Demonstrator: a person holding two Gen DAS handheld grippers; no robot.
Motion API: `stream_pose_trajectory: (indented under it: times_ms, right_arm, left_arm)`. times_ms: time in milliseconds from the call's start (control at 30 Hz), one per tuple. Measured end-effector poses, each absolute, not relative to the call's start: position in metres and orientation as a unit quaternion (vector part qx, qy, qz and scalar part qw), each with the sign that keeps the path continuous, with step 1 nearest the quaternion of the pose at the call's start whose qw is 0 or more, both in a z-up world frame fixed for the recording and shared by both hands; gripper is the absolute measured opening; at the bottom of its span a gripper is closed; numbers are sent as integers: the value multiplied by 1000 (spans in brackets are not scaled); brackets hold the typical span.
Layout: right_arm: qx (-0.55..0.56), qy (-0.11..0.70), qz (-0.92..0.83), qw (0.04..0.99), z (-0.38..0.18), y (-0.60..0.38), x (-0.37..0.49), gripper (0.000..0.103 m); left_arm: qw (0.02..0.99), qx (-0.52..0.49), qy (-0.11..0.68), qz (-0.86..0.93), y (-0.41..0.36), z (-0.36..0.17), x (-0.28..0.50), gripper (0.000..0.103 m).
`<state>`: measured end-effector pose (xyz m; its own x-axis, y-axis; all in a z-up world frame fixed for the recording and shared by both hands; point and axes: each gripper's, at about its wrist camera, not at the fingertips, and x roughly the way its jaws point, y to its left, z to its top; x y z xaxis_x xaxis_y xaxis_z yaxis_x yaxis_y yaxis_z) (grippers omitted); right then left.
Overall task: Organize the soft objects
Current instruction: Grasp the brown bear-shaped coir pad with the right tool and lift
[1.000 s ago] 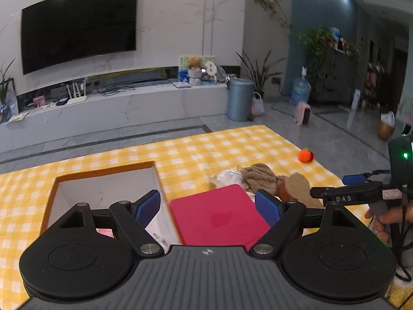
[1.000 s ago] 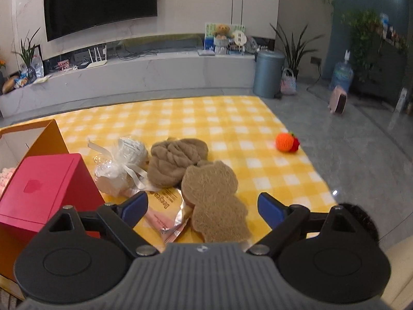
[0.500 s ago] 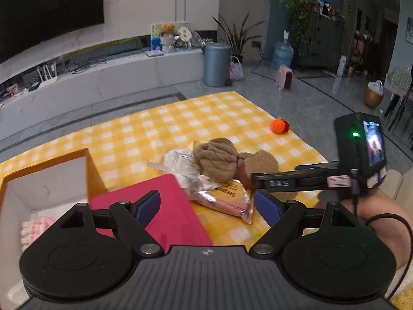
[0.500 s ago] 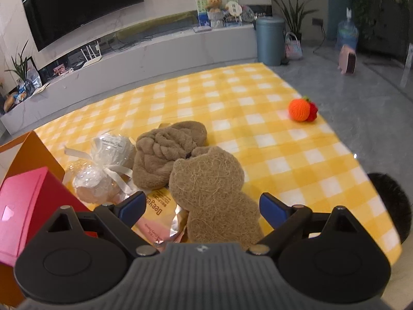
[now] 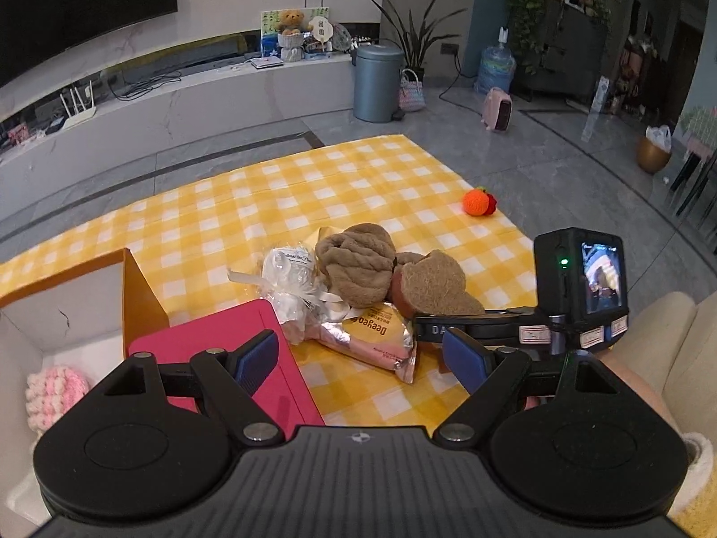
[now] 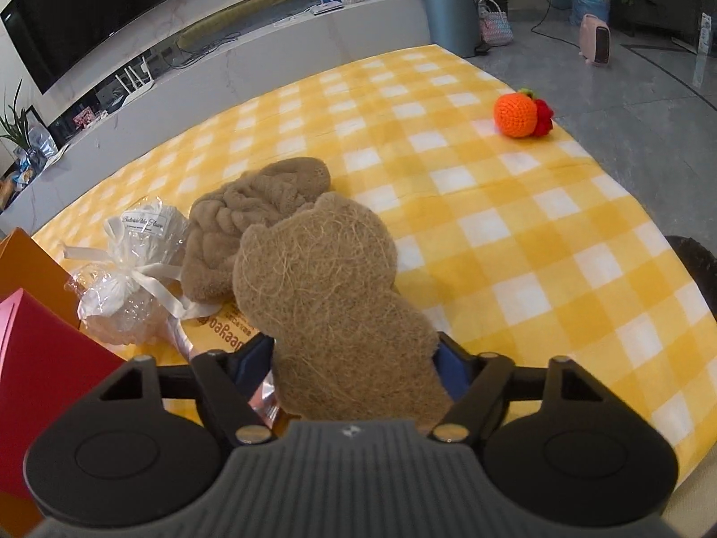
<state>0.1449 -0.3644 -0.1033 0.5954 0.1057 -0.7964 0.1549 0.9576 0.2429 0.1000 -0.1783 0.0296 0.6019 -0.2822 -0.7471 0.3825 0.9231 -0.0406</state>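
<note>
Fingers [image 6: 450, 370] of the right gripper [image 6: 354, 367] are closing around the lower end of the bear-shaped fibre pad [image 6: 322, 296]; the pad sits between them, but whether the blue tips already press it is hard to tell, since the pad hides most of both. Looks like a side pinch, so the flat pad can be lifted off the pile without dragging the rest.

Left gripper [image 5: 363, 358] hangs released with nothing between its tips, over the gap between the pink lid [image 5: 224, 358] and the snack packet [image 5: 376, 336]. Probably waiting, or lined up for the next pick.

Pile on the yellow checked cloth [image 6: 515, 233]: brown plush bundle [image 6: 251, 224] touching the pad's upper edge, wrapped white ball with ribbon [image 6: 130, 269] just beside it, snack packet partly under both. Orange knitted fruit [image 6: 517, 114] lies well apart, near the cloth's far corner.

Open box [image 5: 80, 309] stands to the left with a pink knitted thing [image 5: 56, 392] already inside, so it seems to be the drop spot. Most soft items are not yet in it.
</note>
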Motion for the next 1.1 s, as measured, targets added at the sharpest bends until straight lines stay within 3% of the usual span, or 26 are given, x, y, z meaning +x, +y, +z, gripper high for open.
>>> stream_pose_trajectory:
  times_ms: [367,767,1100]
  right_arm:
    - [211,397,4,893,-83,-386,121,73]
    - [235,359,-43,902,-71,-420,94,72]
    - [239,341,-47,908,-66,-429,83,72]
  left_arm:
    - [866,70,462,-176,-207,30,121,97]
    - [810,-114,553,-160,-222,-18,180,99]
    - [765,-148,618,-104,-226,-79,221,99]
